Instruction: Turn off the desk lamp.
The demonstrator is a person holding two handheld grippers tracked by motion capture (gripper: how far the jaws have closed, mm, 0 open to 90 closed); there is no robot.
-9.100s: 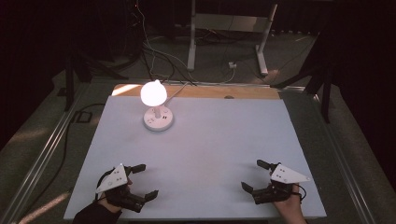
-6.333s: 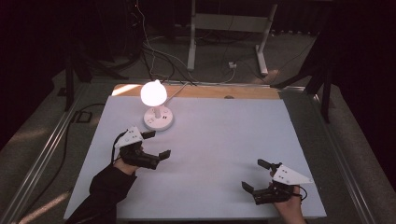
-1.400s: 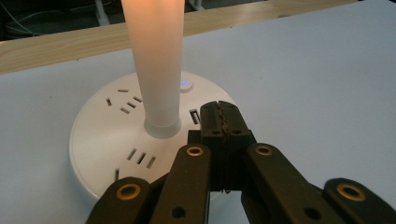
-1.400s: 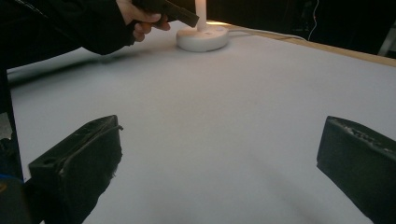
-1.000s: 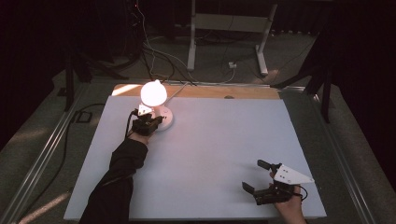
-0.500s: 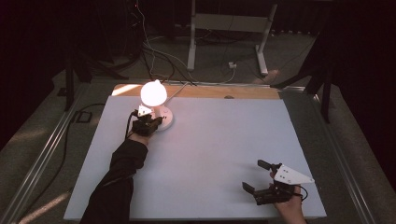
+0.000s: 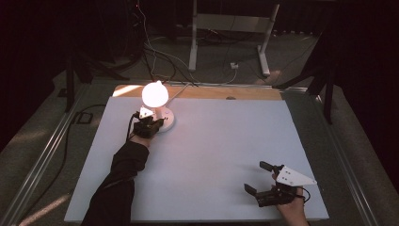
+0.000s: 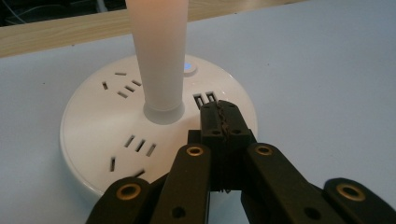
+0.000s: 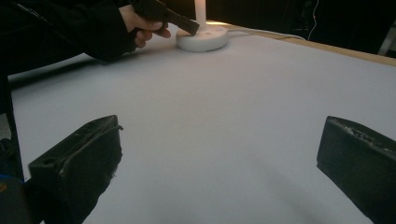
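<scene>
lamp (image 7: 155,94) sits at the far left of the white desk (image 7: 226,155), globe lit, white stem (image 8: 158,51) rising from a round white base (image 8: 93,140) with socket slots and a small blue-lit button (image 8: 188,67). left claw (image 8: 219,116) has its jaws pressed together, nothing between them, tips over the base top just right of the stem, beside a pair of usb slots; can't tell if they touch the base. dark sleeve (image 7: 120,181) runs up from the near edge to it. right claw (image 7: 258,181) rests at the near right of the desk, jaws wide apart, bare desk between them, well apart from the lamp.
</scene>
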